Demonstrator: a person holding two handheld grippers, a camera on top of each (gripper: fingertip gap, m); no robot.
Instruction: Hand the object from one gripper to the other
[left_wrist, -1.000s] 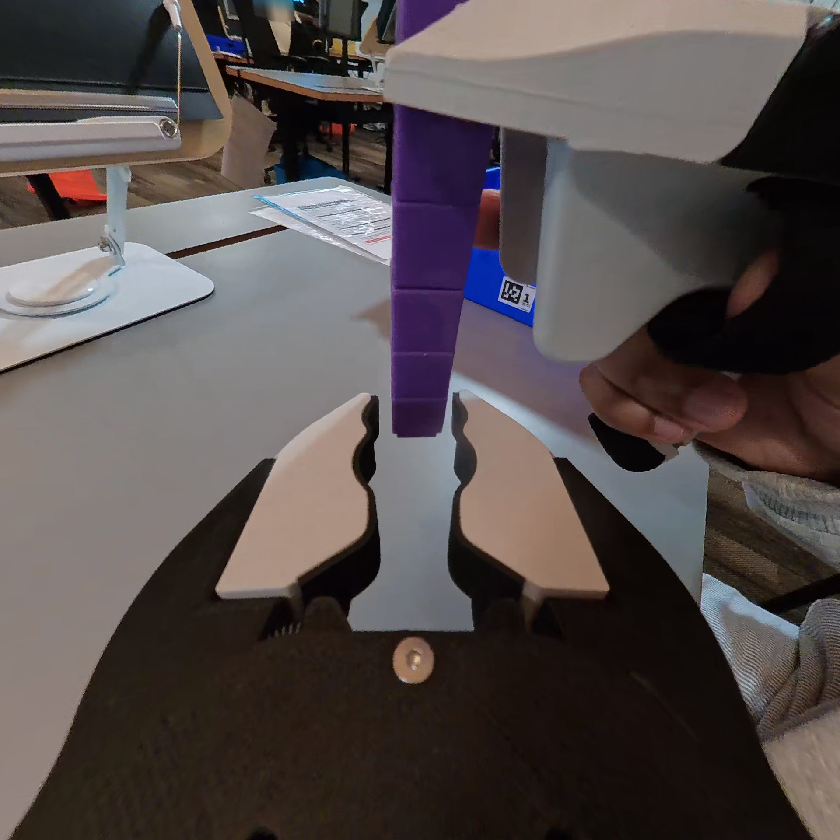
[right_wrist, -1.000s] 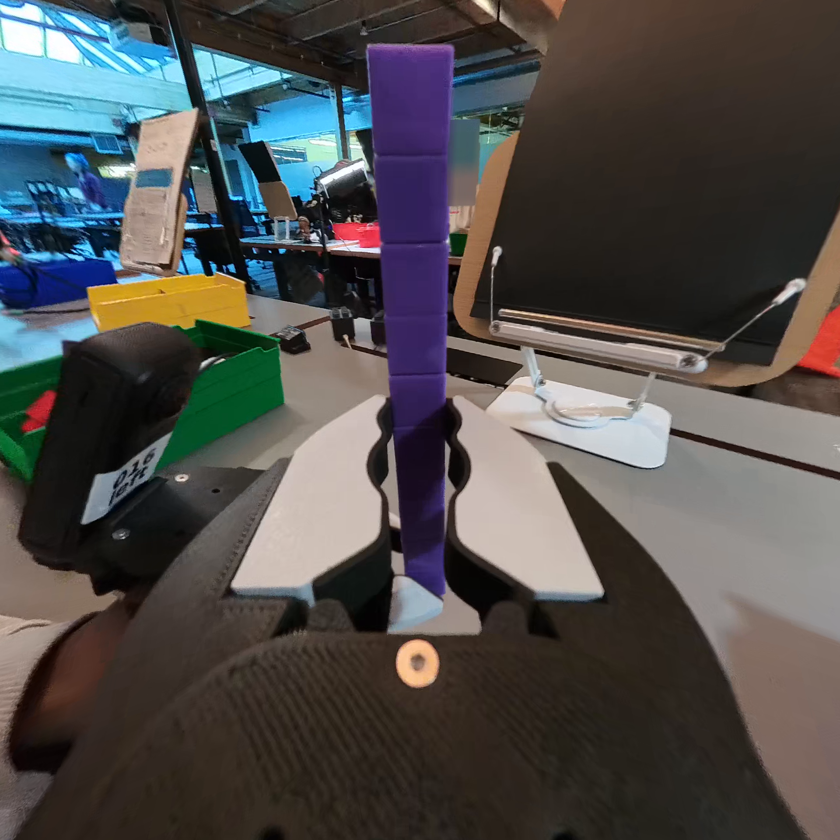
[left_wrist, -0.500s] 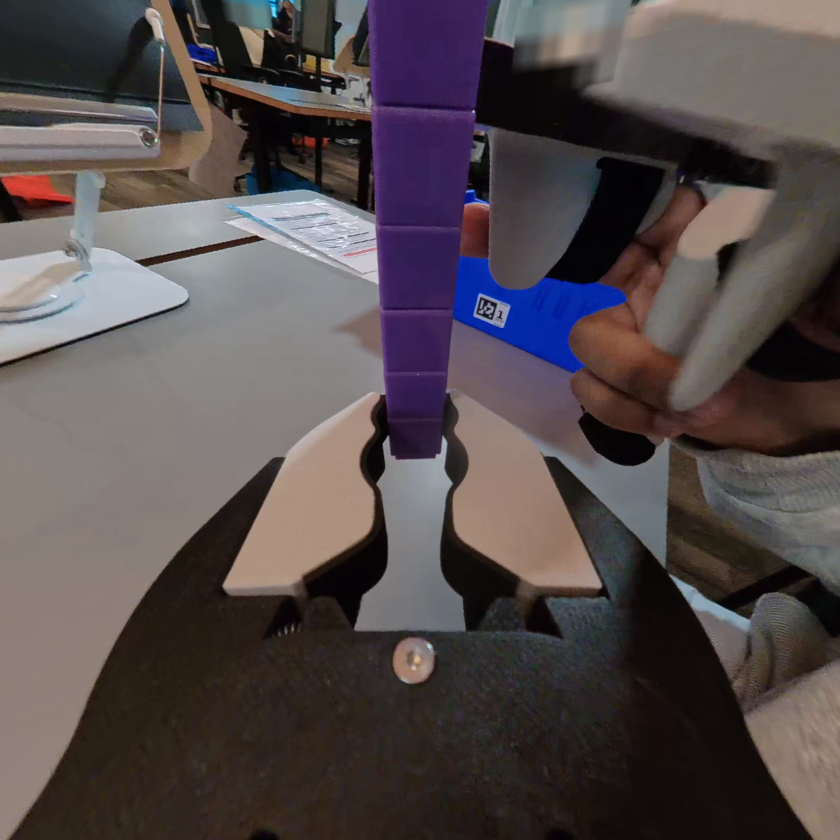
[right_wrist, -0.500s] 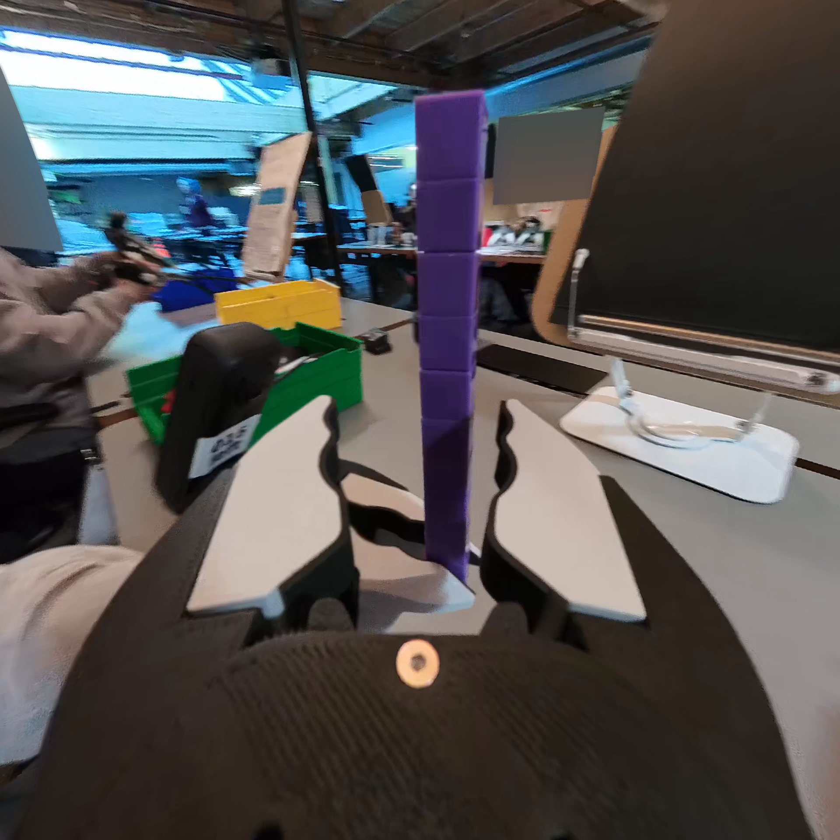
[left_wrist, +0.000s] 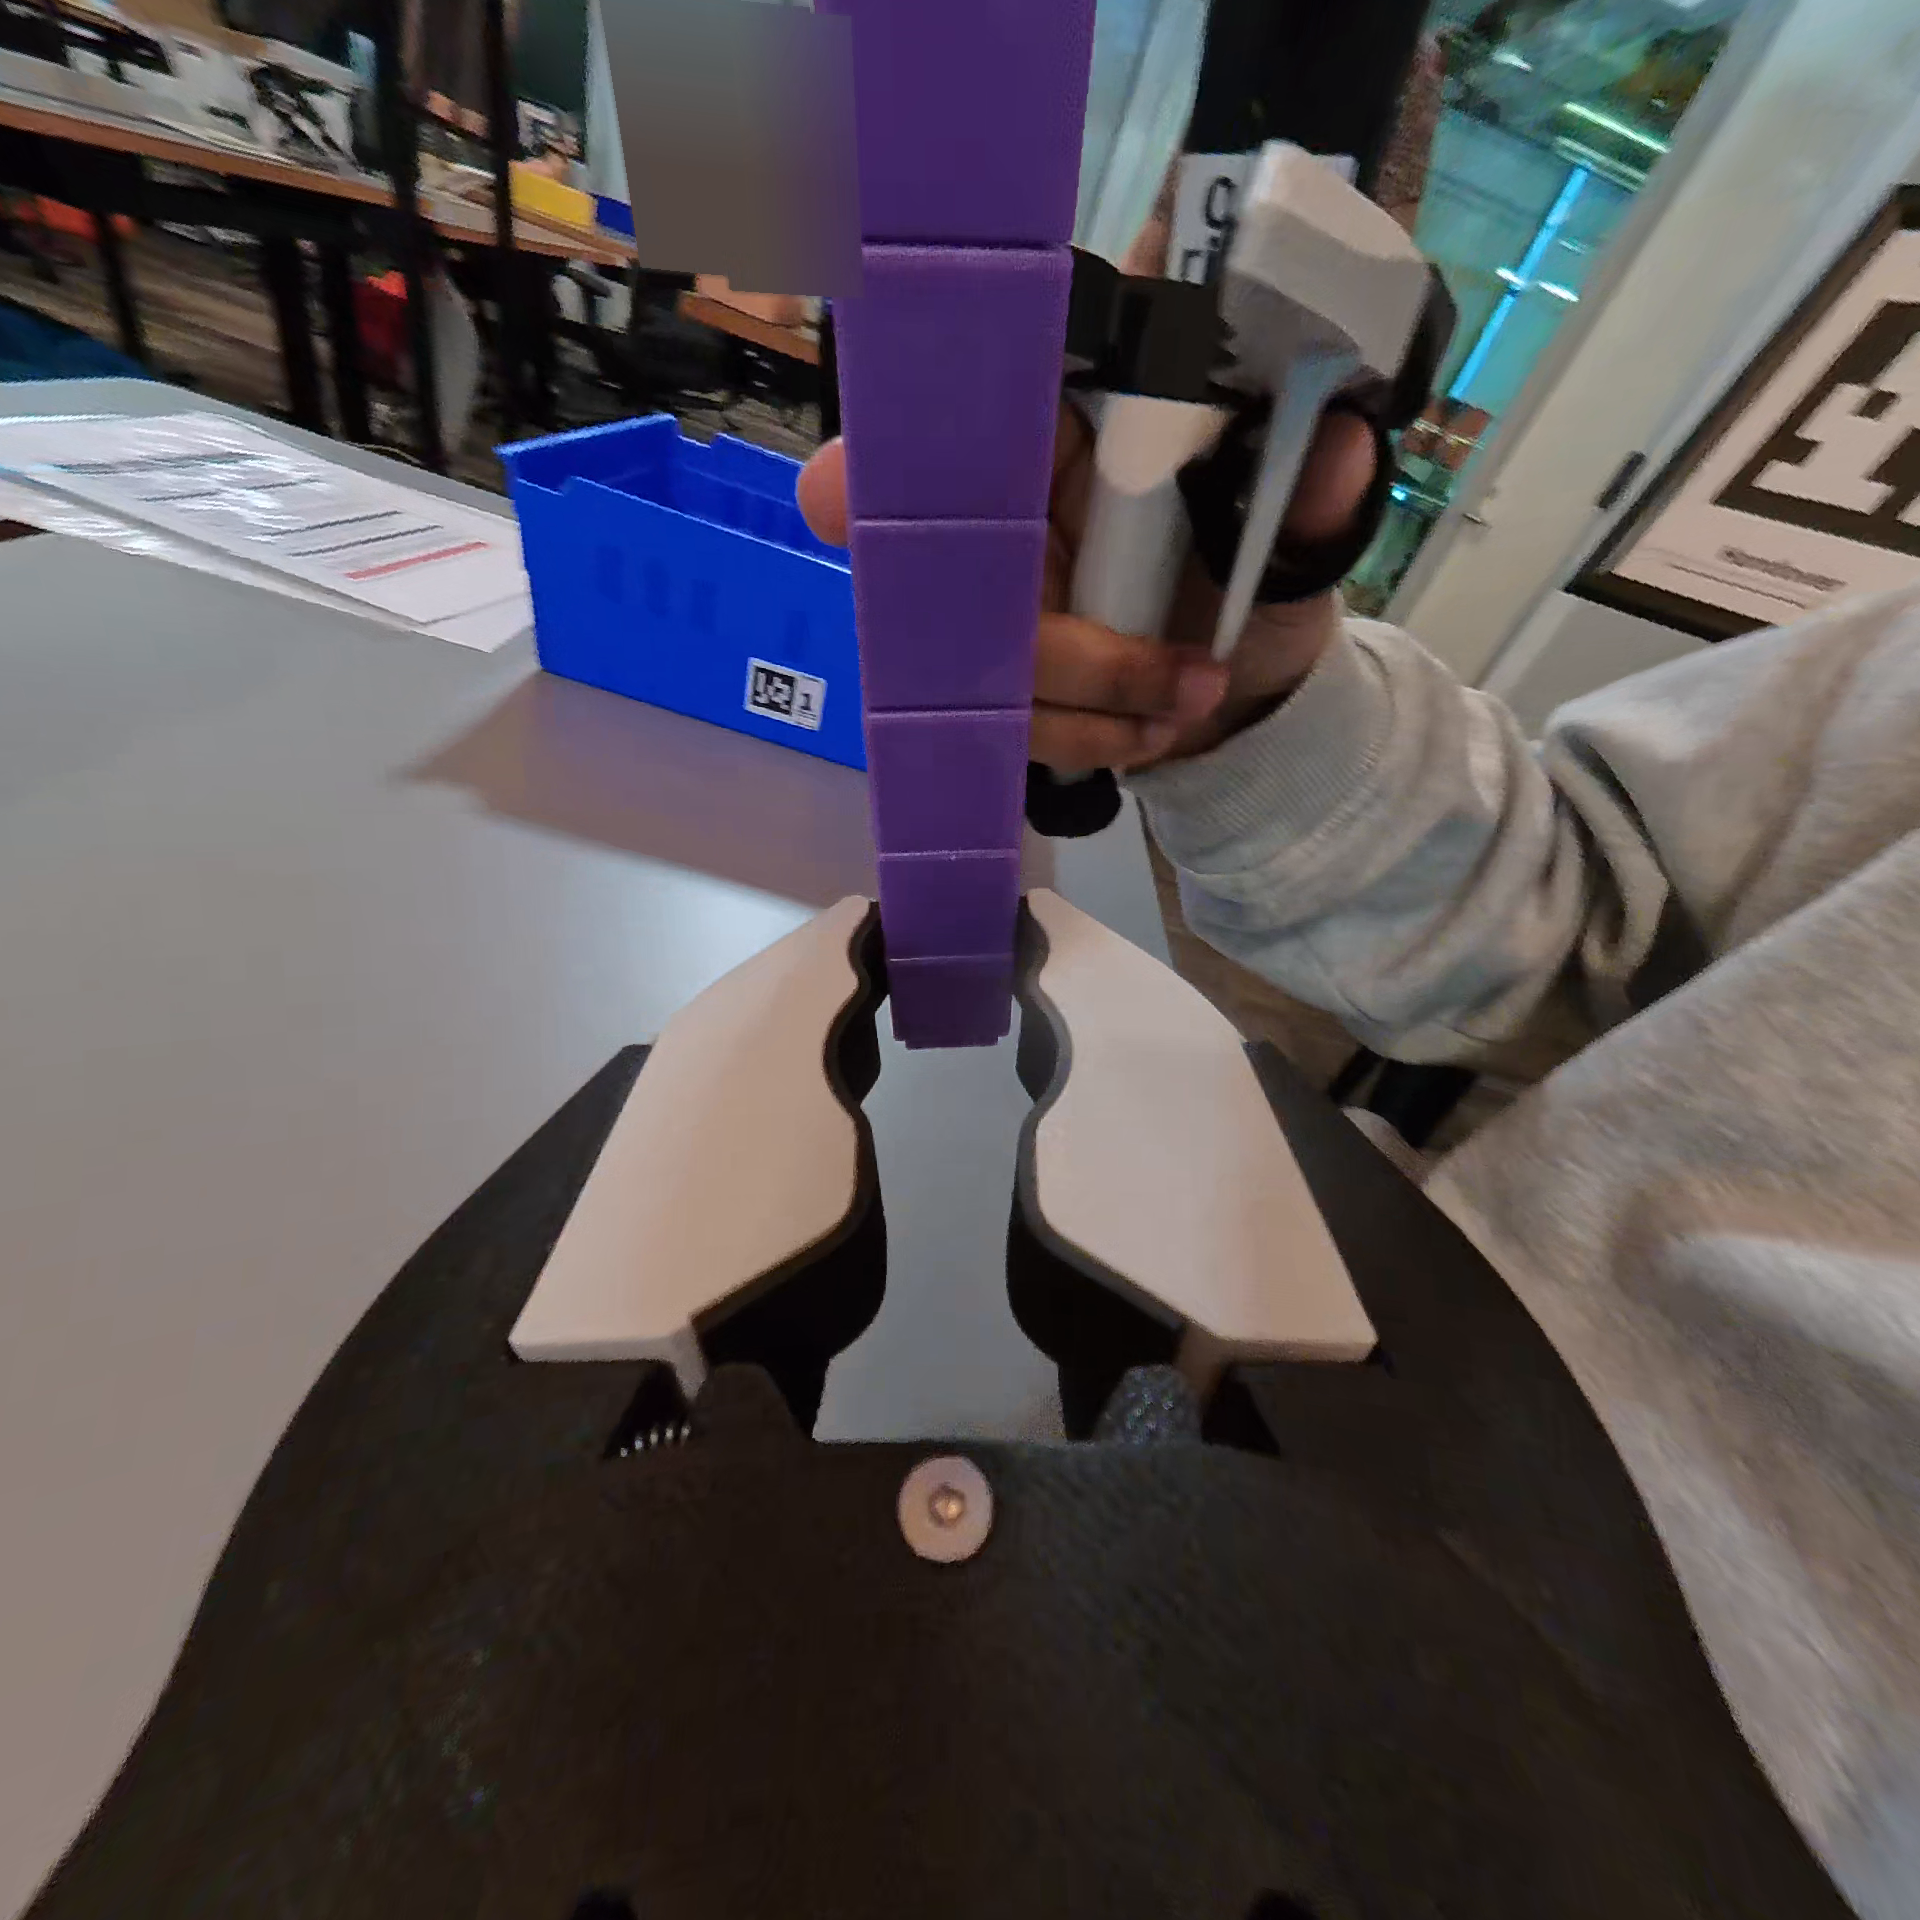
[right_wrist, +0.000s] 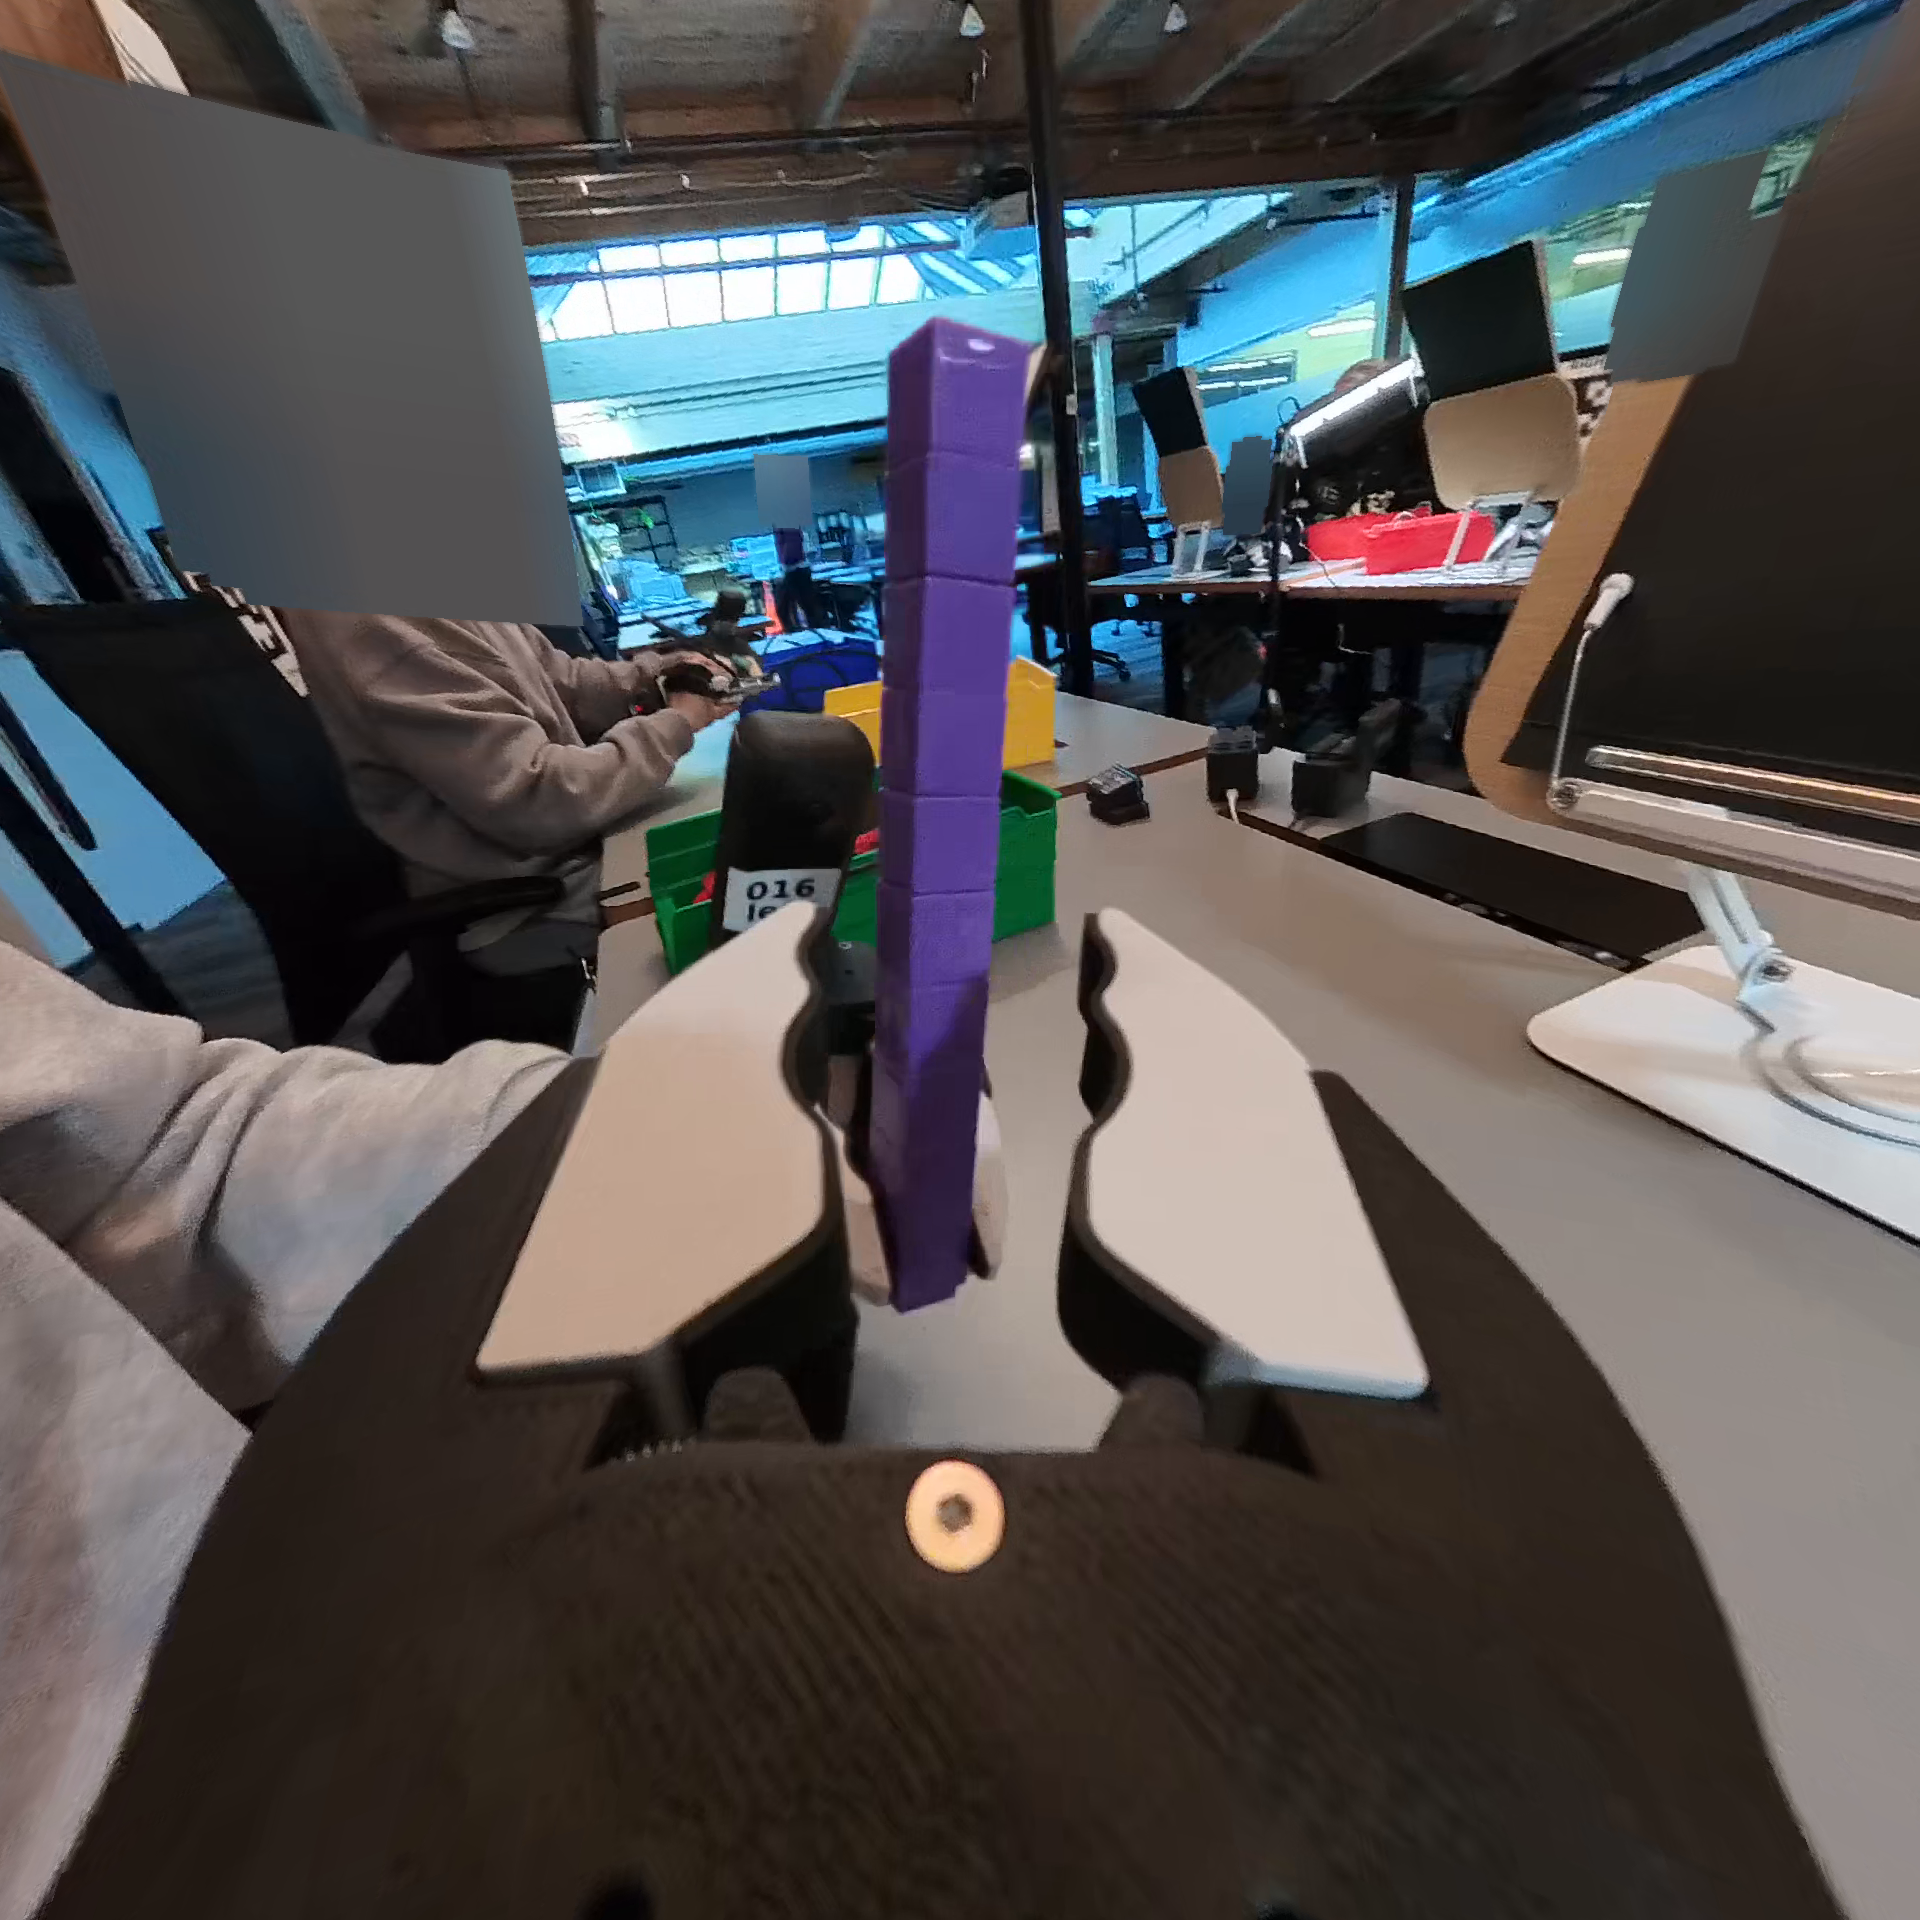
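Your left gripper (left_wrist: 948, 961) pinches only the bottom end of the purple block stick (left_wrist: 961, 582), which rises tall ahead of its fingertips. Your right gripper (right_wrist: 948, 1023) is spread, clear on both sides. With so shallow a pinch, the stick could tip or slip out.

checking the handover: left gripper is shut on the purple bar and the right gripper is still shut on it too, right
Not quite. The left gripper is shut on the purple bar, but the right gripper is open; the right wrist view shows both its fingers clear of the bar.
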